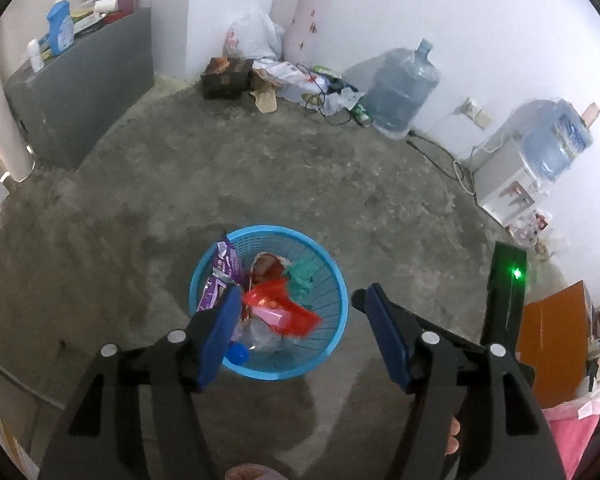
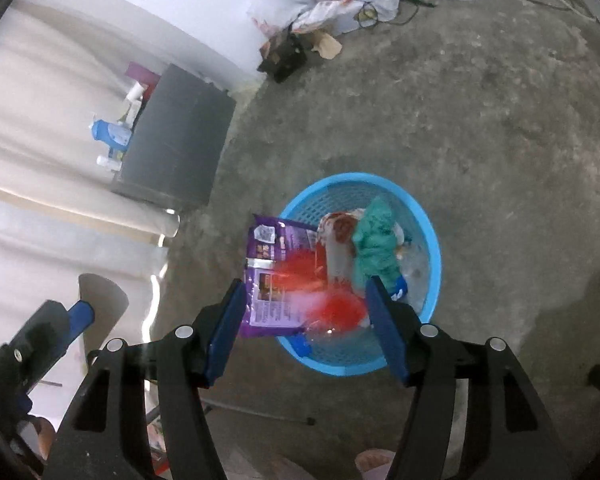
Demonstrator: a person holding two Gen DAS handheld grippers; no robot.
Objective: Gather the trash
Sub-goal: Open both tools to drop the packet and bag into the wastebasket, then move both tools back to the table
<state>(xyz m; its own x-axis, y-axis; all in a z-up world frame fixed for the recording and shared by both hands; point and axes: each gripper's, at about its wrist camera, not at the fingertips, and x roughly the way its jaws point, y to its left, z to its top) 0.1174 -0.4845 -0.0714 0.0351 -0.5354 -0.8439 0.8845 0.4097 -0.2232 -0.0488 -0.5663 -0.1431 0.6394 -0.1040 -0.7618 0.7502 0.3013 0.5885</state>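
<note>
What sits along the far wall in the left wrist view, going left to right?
Grey cabinet → white plastic bag → dark box → water jug → water dispenser.

No words, brands or numbers can be read anywhere. The purple packet (image 2: 274,276) leaning on the rim of the blue basket (image 2: 428,232) carries a square code and blocks of small print, too blurred to make out. The blue bottle's (image 1: 61,28) label is likewise illegible.
</note>
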